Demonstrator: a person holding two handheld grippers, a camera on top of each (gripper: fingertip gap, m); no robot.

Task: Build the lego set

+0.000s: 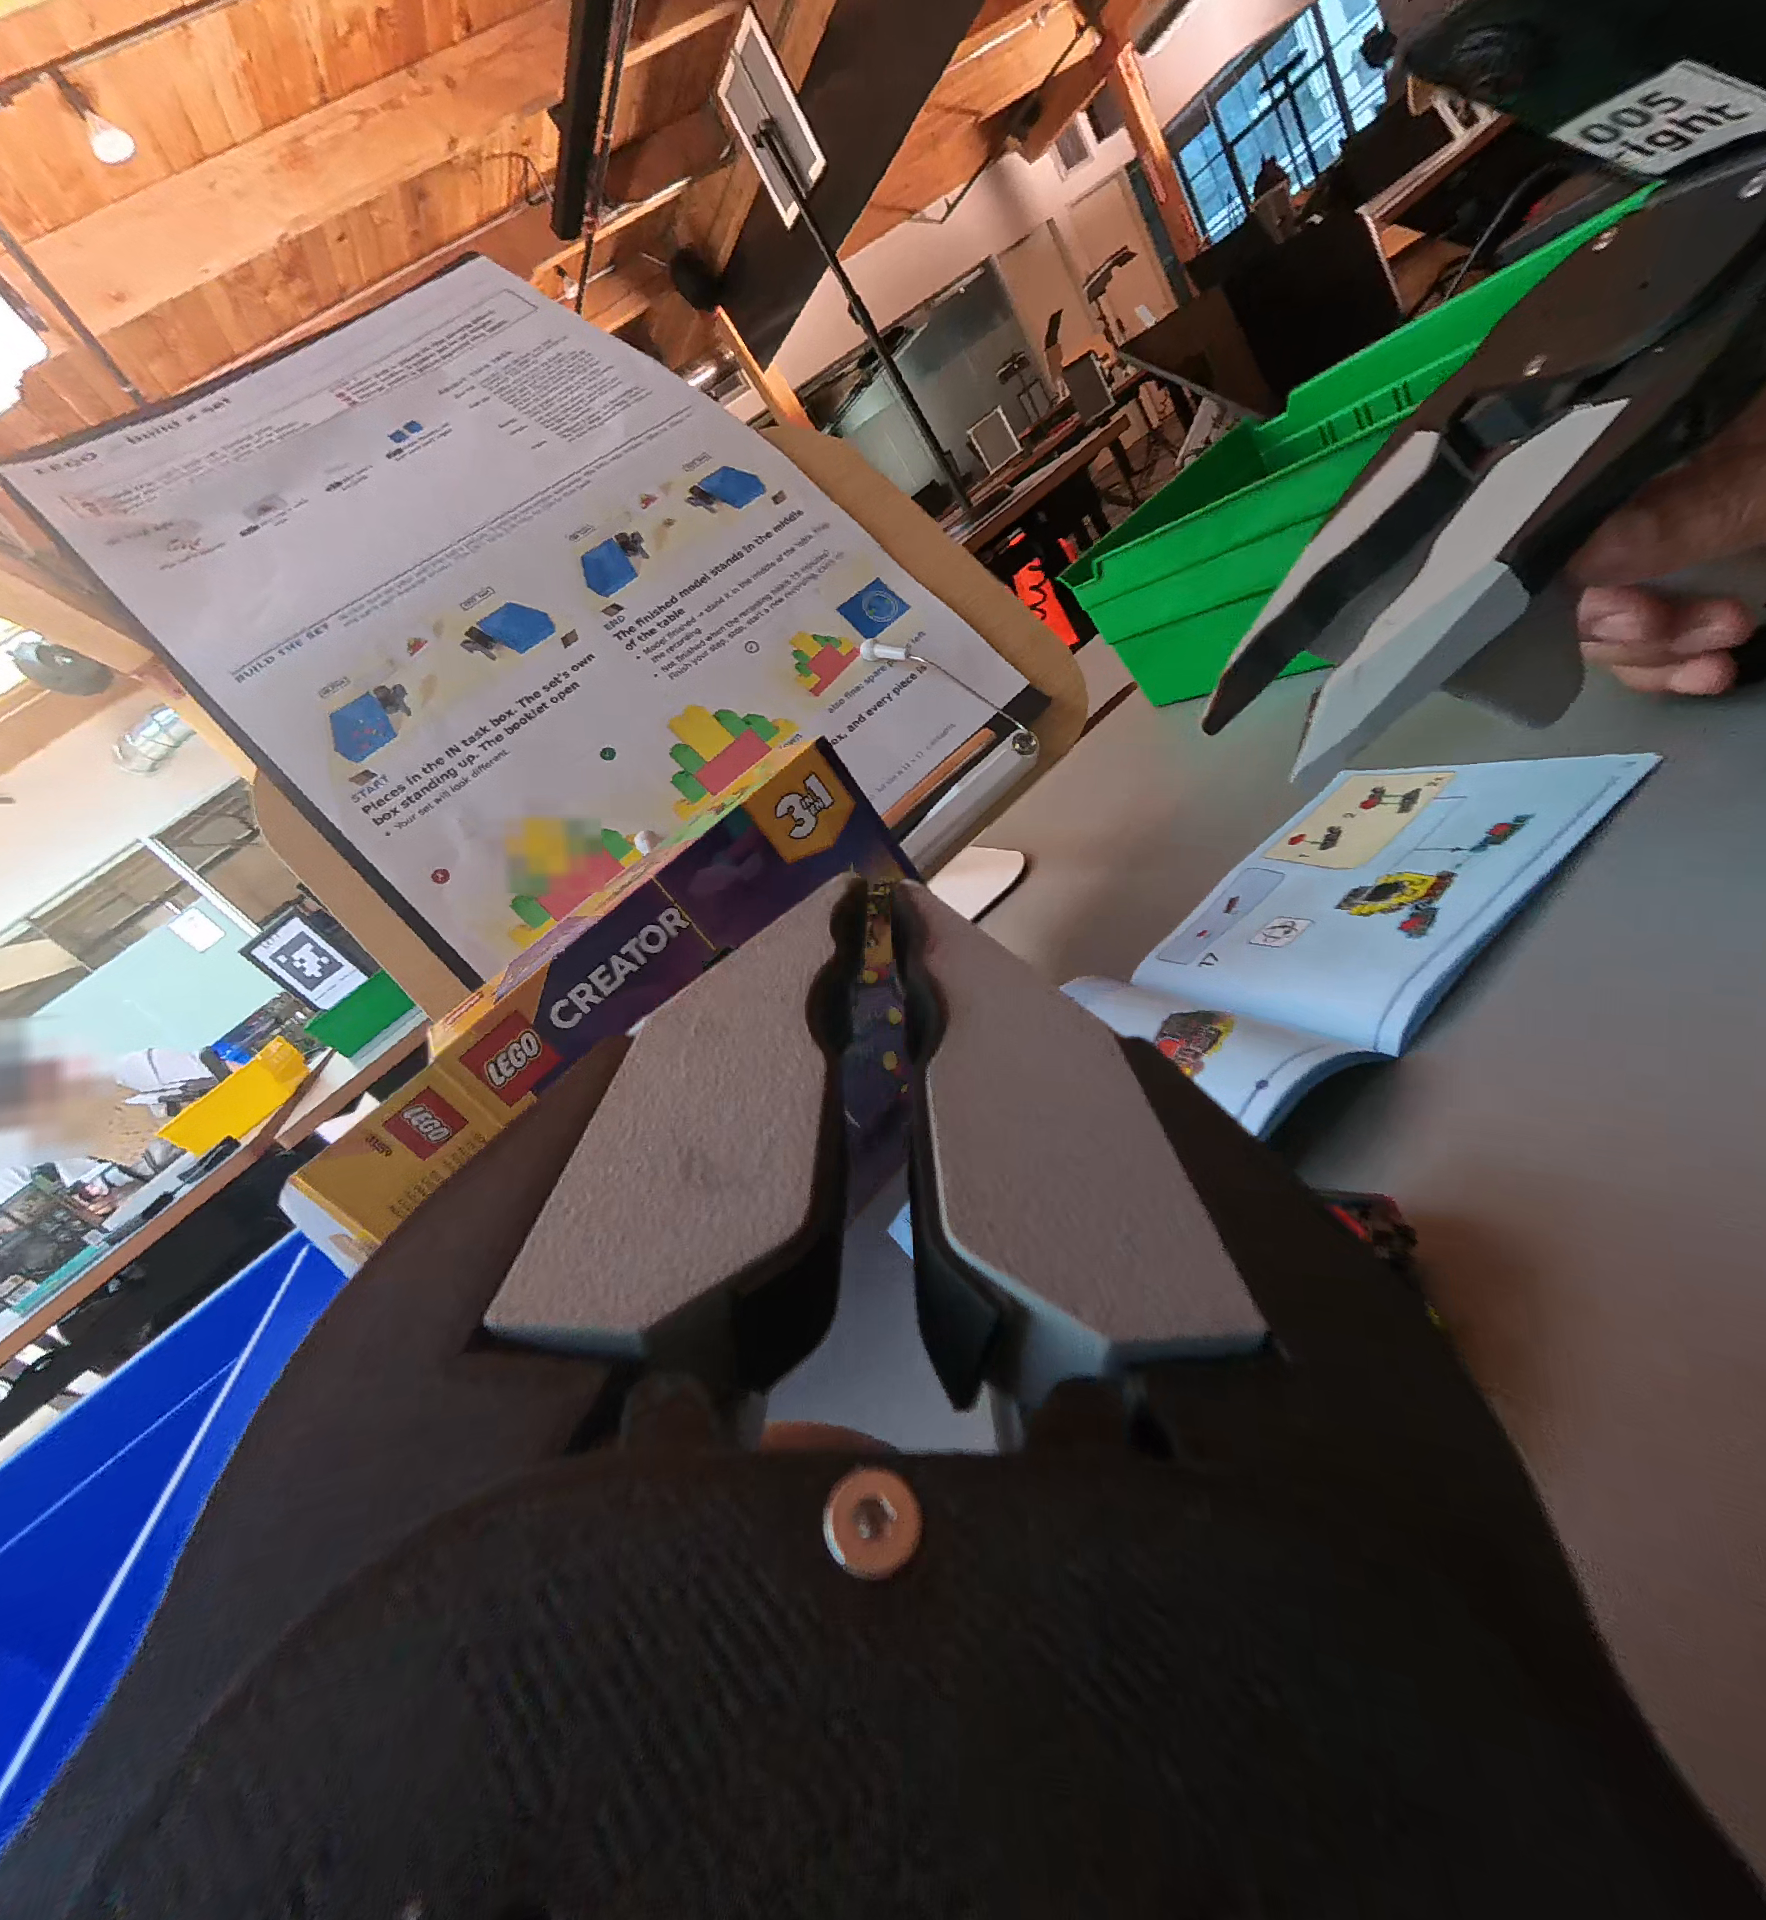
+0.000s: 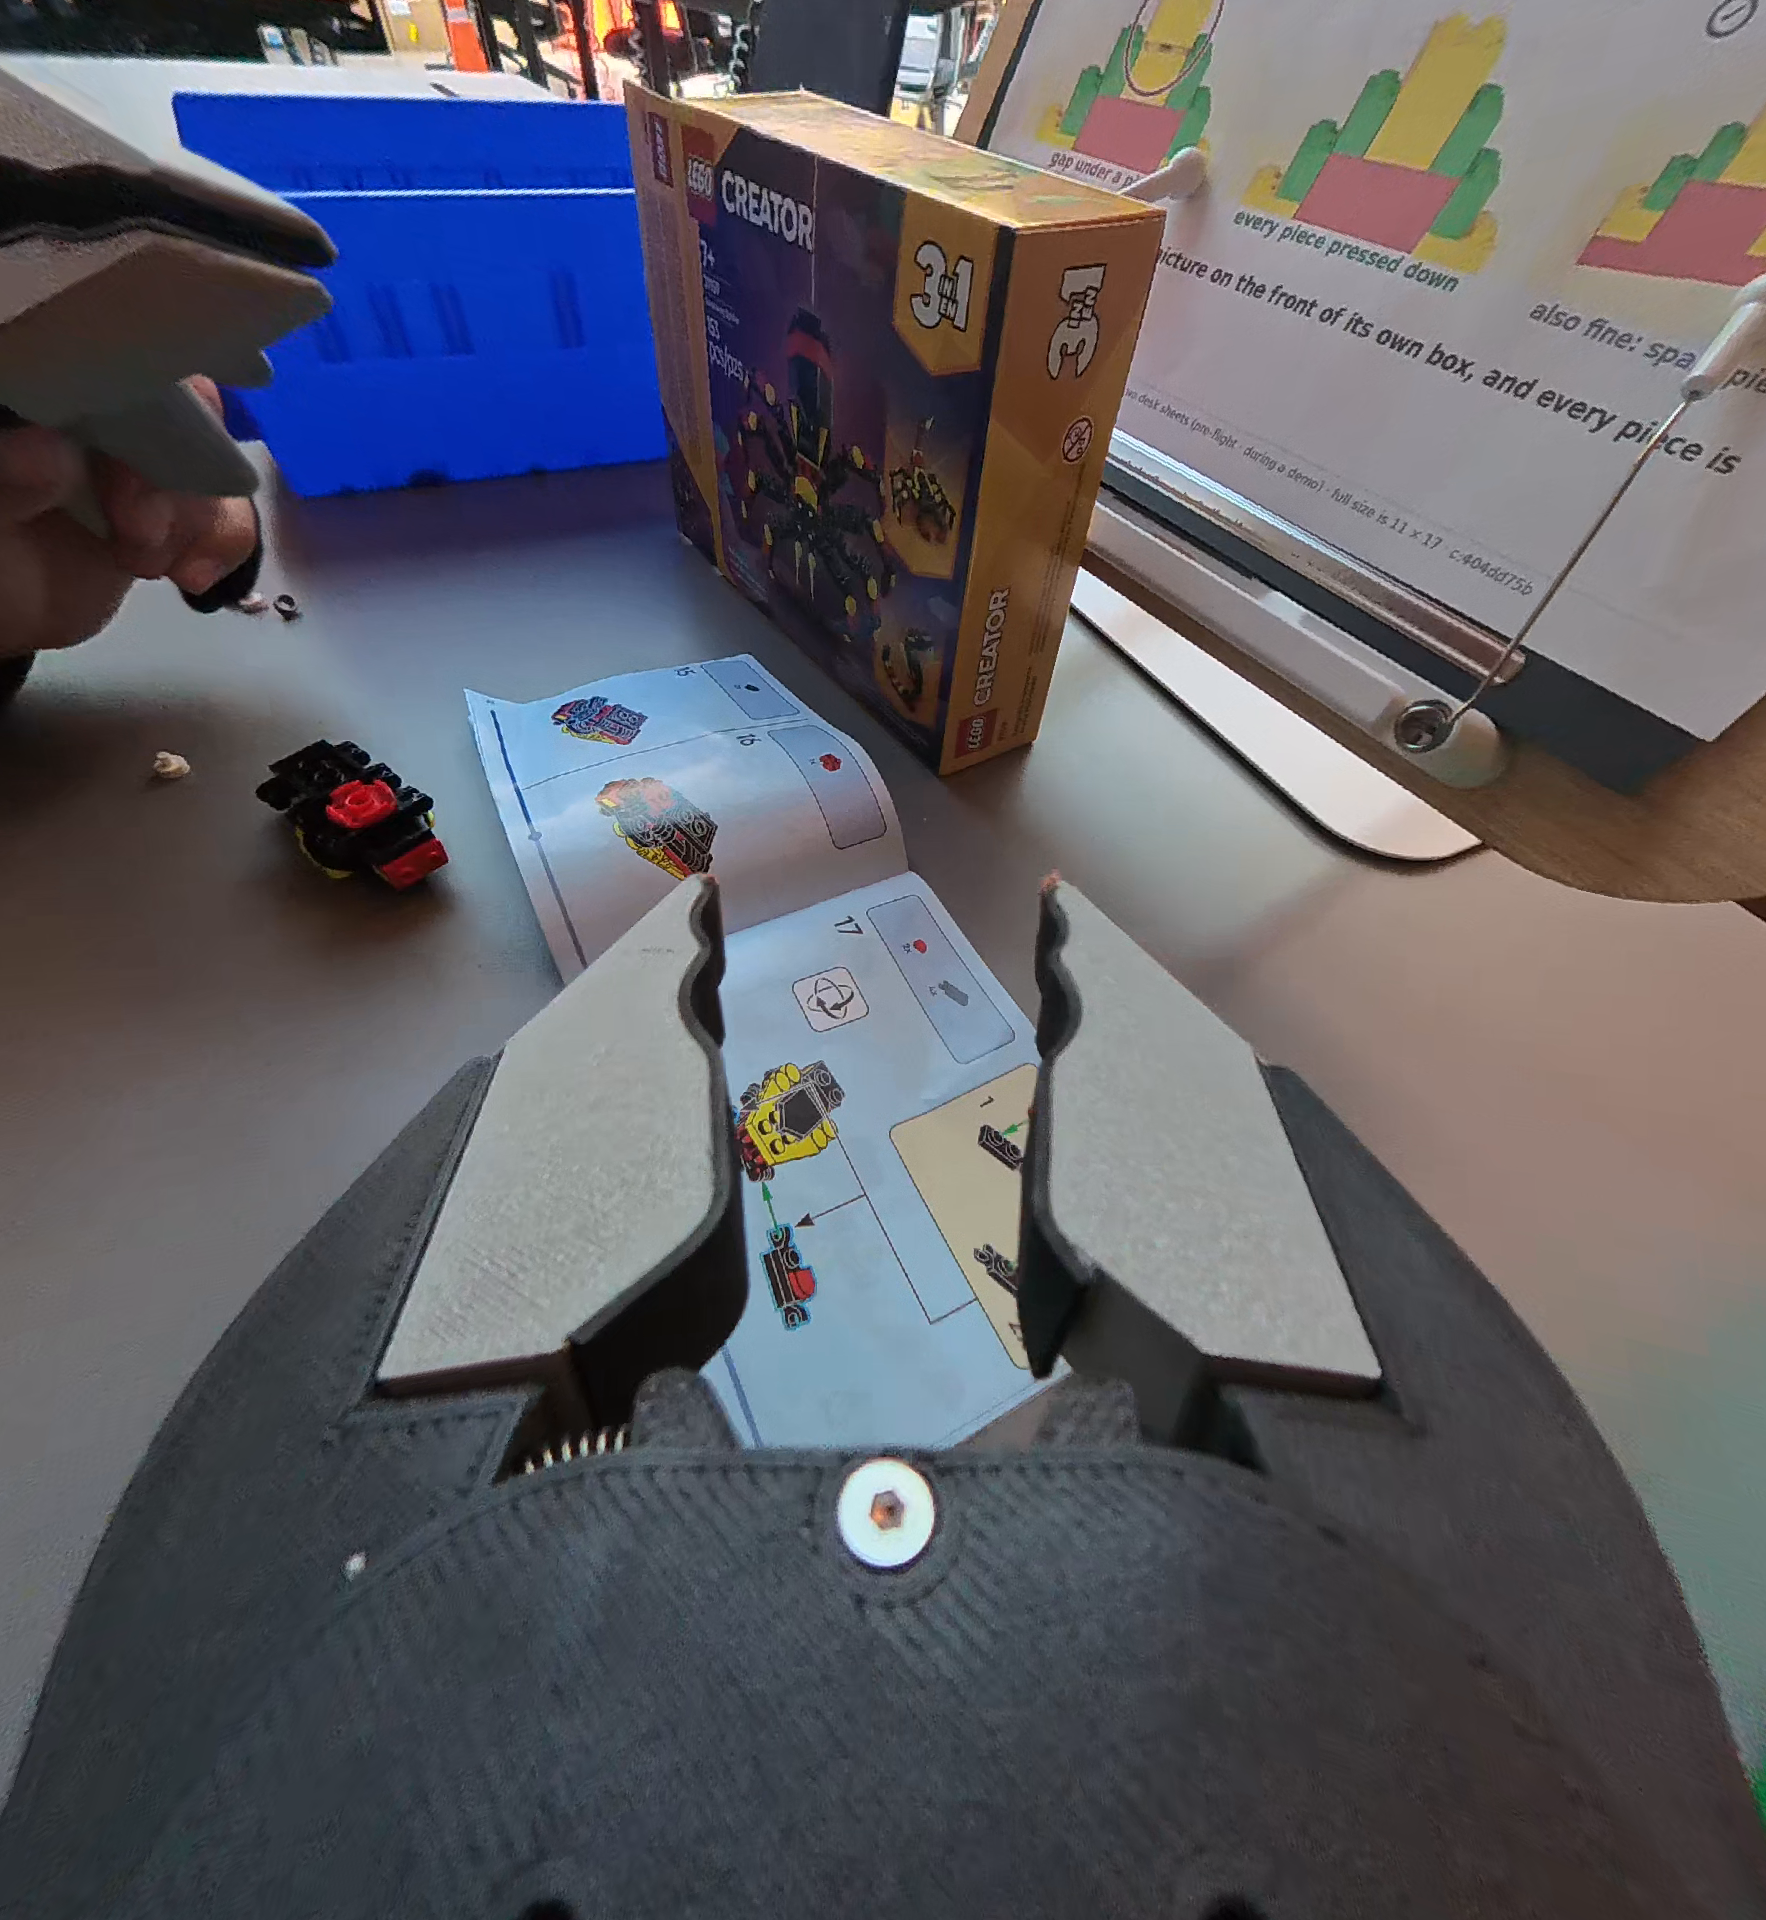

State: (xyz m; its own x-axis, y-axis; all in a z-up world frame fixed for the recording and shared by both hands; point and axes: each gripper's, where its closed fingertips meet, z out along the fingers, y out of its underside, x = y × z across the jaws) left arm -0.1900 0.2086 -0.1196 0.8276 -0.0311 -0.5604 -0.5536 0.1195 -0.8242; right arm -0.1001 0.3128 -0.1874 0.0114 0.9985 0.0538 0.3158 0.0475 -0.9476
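Note:
A small black, red and yellow lego model lies on the grey table, left of the open instruction booklet. My right gripper is open and empty, hovering over the booklet's right page. My left gripper is shut with nothing in it, raised and pointing at the lego box. In the right wrist view the left gripper shows at the upper left, above the table. In the left wrist view the right gripper hangs above the booklet.
The lego box stands upright behind the booklet. A blue bin sits at the far left, and green bins stand behind the right gripper. An instruction sheet on a wooden stand is at the right. Tiny loose pieces lie near the person's hand.

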